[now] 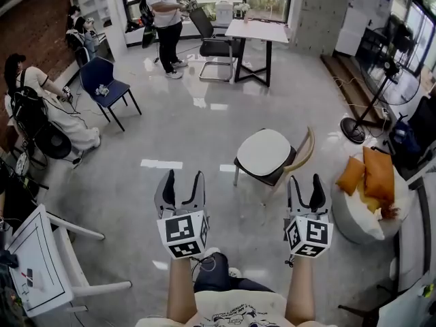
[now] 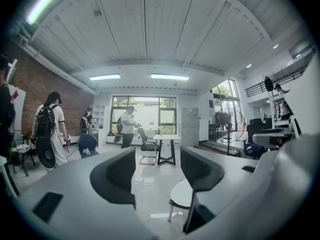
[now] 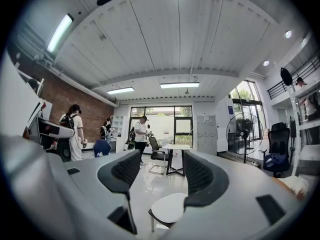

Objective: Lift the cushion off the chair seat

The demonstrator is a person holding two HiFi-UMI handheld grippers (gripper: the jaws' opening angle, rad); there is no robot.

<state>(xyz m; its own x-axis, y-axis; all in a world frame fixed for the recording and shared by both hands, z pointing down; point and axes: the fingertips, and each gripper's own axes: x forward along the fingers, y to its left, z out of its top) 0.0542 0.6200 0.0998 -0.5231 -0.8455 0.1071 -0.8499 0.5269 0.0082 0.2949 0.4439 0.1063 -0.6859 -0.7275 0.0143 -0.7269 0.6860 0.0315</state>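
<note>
A round white cushion [image 1: 263, 151] lies on the dark seat of a chair with a curved wooden back [image 1: 304, 152], mid-floor in the head view. My left gripper [image 1: 184, 177] is held open and empty, short of the chair and to its left. My right gripper [image 1: 306, 182] is also open and empty, just short of the chair's right side. In the left gripper view the cushion [image 2: 182, 193] shows low, past the right jaw of the left gripper [image 2: 157, 176]. The cushion [image 3: 169, 207] sits low between the jaws of the right gripper [image 3: 160, 178] in the right gripper view, still some way ahead.
A white beanbag [image 1: 364, 216] with orange pillows [image 1: 377, 174] stands right of the chair, a floor fan [image 1: 373, 106] behind it. A white table [image 1: 257, 31] and an office chair [image 1: 213, 45] are far back. A blue chair [image 1: 105, 84] and seated people are at the left, a white chair [image 1: 42, 268] at the lower left.
</note>
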